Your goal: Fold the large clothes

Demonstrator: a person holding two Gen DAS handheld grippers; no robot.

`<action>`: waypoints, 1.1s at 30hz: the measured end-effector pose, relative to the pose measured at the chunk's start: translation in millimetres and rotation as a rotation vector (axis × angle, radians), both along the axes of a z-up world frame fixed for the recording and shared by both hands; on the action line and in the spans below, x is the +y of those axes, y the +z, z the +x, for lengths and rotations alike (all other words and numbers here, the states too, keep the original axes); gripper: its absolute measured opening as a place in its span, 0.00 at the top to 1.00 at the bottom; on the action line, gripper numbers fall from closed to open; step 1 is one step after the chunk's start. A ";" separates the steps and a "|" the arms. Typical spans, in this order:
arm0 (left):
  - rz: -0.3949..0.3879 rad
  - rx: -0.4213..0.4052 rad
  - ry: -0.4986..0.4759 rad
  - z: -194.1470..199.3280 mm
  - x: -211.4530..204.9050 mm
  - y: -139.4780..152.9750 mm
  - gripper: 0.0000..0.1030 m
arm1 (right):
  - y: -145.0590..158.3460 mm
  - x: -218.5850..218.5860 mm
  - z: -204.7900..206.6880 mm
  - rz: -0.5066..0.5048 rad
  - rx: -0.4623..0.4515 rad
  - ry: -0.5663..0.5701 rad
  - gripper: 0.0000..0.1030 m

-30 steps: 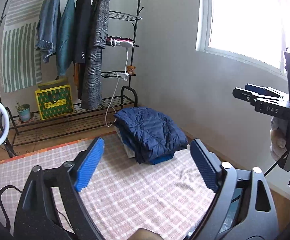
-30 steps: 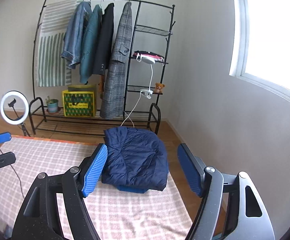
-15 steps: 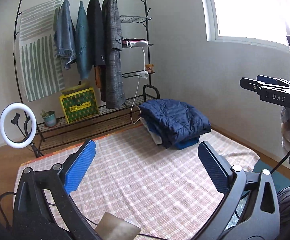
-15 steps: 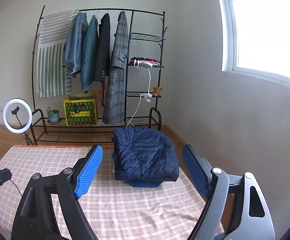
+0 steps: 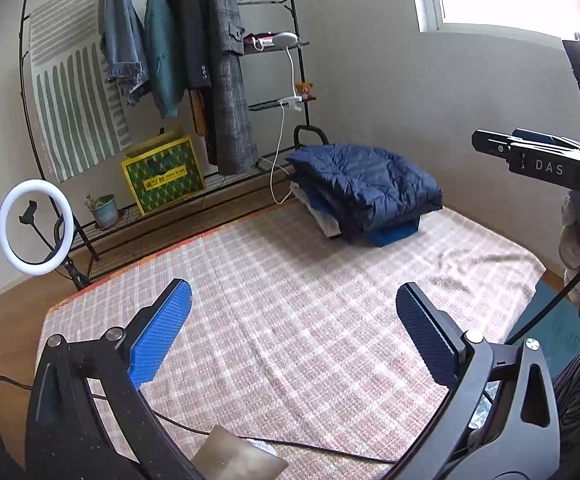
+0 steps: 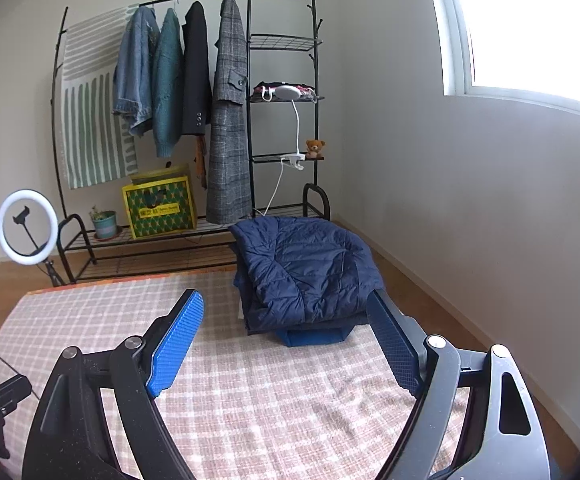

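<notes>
Pale walls and a bright window close in a small room whose wooden floor carries a pink-and-white checked woven rug (image 5: 290,320). At the rug's far corner, near the wall, sits a folded stack of clothes (image 6: 310,312) topped by a navy quilted puffer jacket (image 6: 306,268), its stitched channels puffy and rounded; beneath it only edges of a brighter blue piece and something white show. Both claws hover above the bare rug, well short of the stack: the left claw (image 5: 290,336) and the right claw (image 6: 285,340) each have their ribbed blue pads spread wide, gripping nothing. Behind the stack stands a black metal clothes rack (image 6: 249,40) with hung coats and wire shelves, a yellow patterned box (image 6: 159,208) on its lower rail, and a ring light (image 6: 27,226) beside it.
</notes>
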State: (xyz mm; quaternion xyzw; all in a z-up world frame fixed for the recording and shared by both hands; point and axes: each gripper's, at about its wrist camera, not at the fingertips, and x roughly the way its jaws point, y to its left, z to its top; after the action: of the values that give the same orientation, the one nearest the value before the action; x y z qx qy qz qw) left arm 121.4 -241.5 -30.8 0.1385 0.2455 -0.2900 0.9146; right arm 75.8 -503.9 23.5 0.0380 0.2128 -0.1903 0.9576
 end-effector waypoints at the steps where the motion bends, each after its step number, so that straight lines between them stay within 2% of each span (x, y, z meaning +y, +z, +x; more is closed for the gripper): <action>1: 0.005 0.010 0.003 1.3 -0.5 -4.0 0.00 | -1.8 -1.1 0.0 0.000 0.001 -0.003 0.19; 11: 0.040 0.044 0.027 10.3 -2.3 -18.8 0.00 | -17.8 -4.1 10.6 0.034 0.049 0.029 0.19; 33: 0.037 0.050 0.041 14.3 11.4 -21.5 0.00 | -27.6 5.3 17.9 0.032 0.076 0.051 0.19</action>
State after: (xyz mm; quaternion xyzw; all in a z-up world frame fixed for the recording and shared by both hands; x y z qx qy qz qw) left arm 135.7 -230.1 -52.3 0.1428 0.2765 -0.2702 0.9111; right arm 93.8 -498.7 -4.1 0.0403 0.2531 -0.1637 0.9526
